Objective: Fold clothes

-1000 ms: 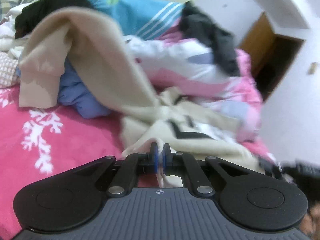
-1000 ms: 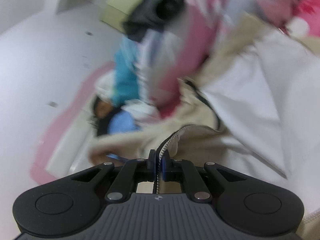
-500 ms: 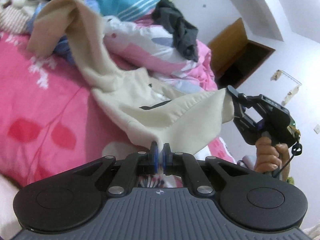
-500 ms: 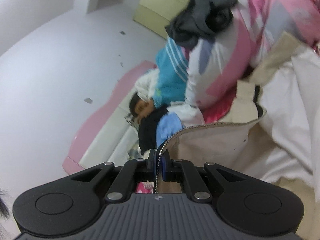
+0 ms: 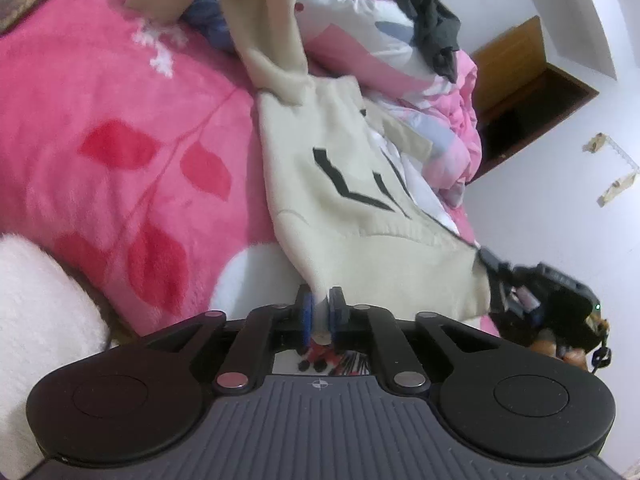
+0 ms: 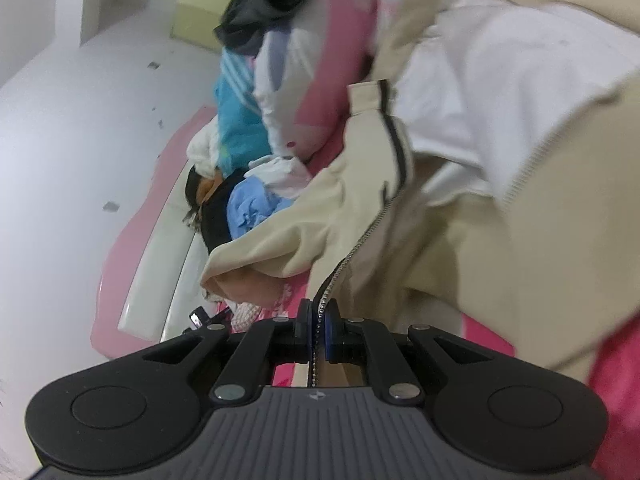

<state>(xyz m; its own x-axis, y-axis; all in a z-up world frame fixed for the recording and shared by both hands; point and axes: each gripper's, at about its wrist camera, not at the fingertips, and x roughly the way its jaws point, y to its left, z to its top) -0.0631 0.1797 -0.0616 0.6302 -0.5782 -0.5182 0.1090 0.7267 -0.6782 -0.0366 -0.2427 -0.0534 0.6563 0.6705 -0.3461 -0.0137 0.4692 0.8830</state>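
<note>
My left tool (image 5: 319,307) pinches the hem of a beige jacket (image 5: 340,168) stretched over the pink bed (image 5: 120,152) — my right tool (image 6: 319,320) clamps its zipper edge (image 6: 352,256), beside a clothes pile (image 6: 248,184).

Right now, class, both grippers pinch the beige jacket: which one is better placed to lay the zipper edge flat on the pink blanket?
Probably the right gripper: it is shut directly on the zipper edge of the beige jacket, while the left gripper pinches plain hem.
</note>
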